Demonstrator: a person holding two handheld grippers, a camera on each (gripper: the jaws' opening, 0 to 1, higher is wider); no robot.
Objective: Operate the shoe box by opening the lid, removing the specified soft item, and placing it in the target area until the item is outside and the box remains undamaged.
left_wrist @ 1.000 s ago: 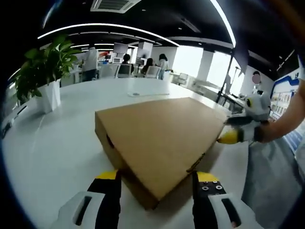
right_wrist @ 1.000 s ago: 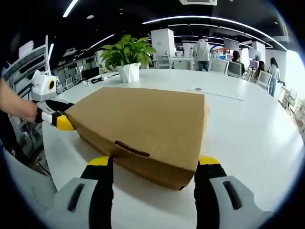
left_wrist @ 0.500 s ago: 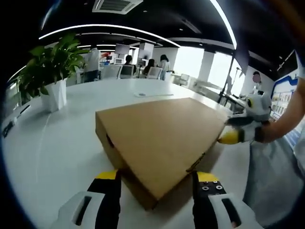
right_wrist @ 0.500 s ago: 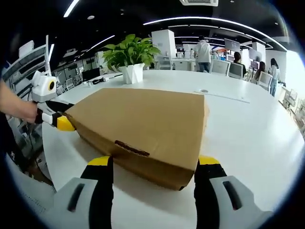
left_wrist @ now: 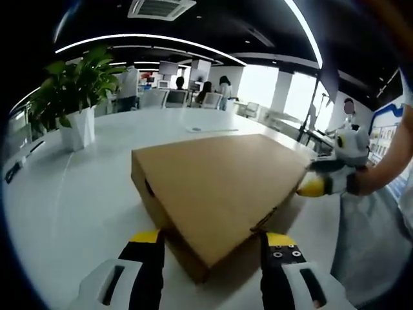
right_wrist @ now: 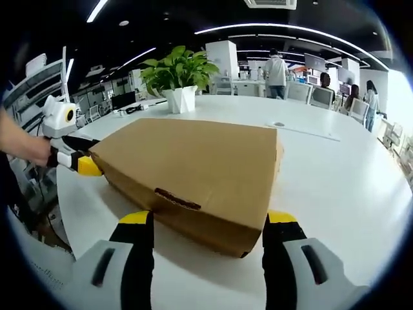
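A closed brown cardboard shoe box (left_wrist: 216, 187) lies on the white table (left_wrist: 71, 194). My left gripper (left_wrist: 213, 240) is open, with its yellow-tipped jaws straddling the box's near corner. In the left gripper view the right gripper (left_wrist: 317, 186) comes in from the right, held by a hand, with its yellow tip against the box's far right corner. In the right gripper view the box (right_wrist: 193, 161) shows a dark finger slot on its front side. My right gripper (right_wrist: 208, 221) is open around that near side. The left gripper (right_wrist: 82, 165) touches the box's left corner.
A potted green plant (left_wrist: 72, 90) in a white pot stands at the back left of the table, also the plant (right_wrist: 175, 74). A flat white sheet (right_wrist: 303, 128) lies behind the box. Several people sit at desks far behind. The table edge runs close by on the right (left_wrist: 339, 213).
Both views have shifted a little, so the plant sits slightly differently. The box stays closed, and both grippers hold their places at its corners.
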